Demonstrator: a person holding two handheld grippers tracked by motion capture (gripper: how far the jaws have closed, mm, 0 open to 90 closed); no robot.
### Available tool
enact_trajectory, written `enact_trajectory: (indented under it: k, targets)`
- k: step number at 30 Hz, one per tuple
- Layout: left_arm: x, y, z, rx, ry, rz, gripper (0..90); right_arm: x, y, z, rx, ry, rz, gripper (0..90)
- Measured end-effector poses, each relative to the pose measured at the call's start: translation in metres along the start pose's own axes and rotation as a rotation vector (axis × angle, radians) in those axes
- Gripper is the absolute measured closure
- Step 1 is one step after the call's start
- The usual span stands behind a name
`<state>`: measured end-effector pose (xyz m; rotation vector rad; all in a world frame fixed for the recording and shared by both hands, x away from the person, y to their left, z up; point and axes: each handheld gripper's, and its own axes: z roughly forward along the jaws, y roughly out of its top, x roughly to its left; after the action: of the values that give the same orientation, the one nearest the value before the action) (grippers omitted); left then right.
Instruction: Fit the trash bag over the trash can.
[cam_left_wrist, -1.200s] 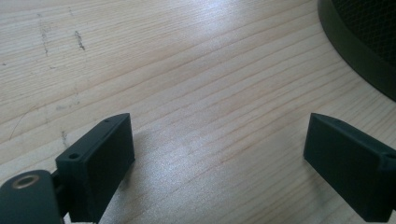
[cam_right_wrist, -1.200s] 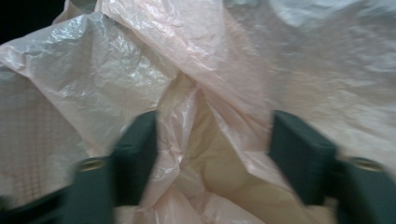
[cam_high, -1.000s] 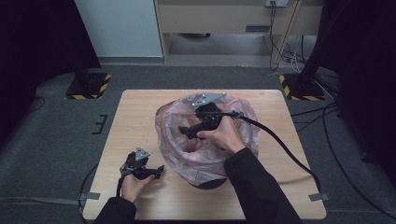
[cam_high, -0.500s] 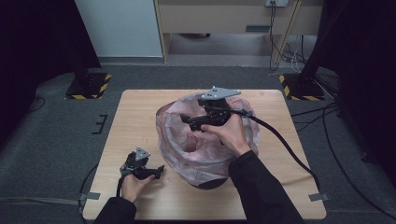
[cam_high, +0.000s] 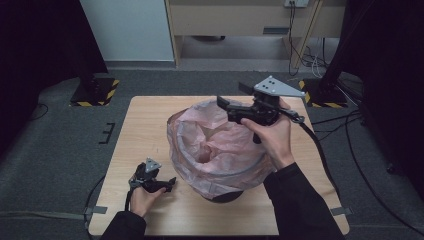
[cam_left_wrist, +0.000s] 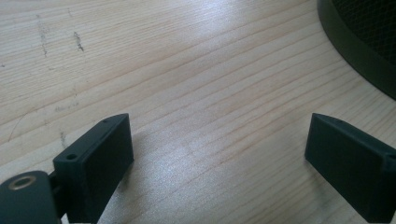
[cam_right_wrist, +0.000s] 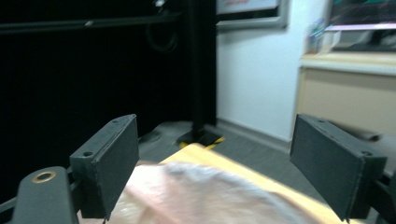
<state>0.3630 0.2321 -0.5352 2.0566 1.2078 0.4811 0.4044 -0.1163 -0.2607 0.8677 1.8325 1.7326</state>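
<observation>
The left hand-held gripper (cam_high: 171, 183) is resting released on the bench (cam_high: 145, 125) just left of the bin (cam_high: 225, 192) lined with a pink bag (cam_high: 220, 145), while the right hand-held gripper (cam_high: 223, 103) is hovering released above the bag's far rim.

Left gripper (cam_high: 170, 182) sits low, down by the near left part of the table, held loosely in the left hand (cam_high: 142, 197) with the forearm coming in from the bottom edge. In the left gripper view its jaws stand wide apart, nothing between them, pointing along the surface. Right gripper (cam_high: 222, 102) is held up higher in the right hand (cam_high: 272, 137), arm stretched forward, dark sleeve to the wrist, jaws pointing left. In the right gripper view its jaws are spread wide too, nothing in them.
</observation>
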Motion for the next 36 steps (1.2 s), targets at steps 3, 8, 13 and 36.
enact_trajectory:
  k: [3, 8, 13, 36]
  targets:
    - [0.000, 0.000, 0.000, 0.000, 0.000, 0.003, 6.8, -0.012, 0.003, -0.014, -0.037, -0.032, 0.023, 16.1]
    - [0.000, 0.000, 0.000, 0.008, 0.001, 0.012, 6.6, -0.039, -0.001, -0.040, -0.074, -0.121, 0.036, 16.5]
    - [0.000, 0.000, 0.000, 0.015, 0.002, 0.022, 6.5, -0.065, -0.021, -0.066, -0.090, -0.221, 0.056, 16.6]
    - [-0.002, 0.000, 0.001, 0.021, 0.005, 0.040, 2.8, -0.114, -0.208, -0.122, 0.189, -0.366, 0.163, 14.8]
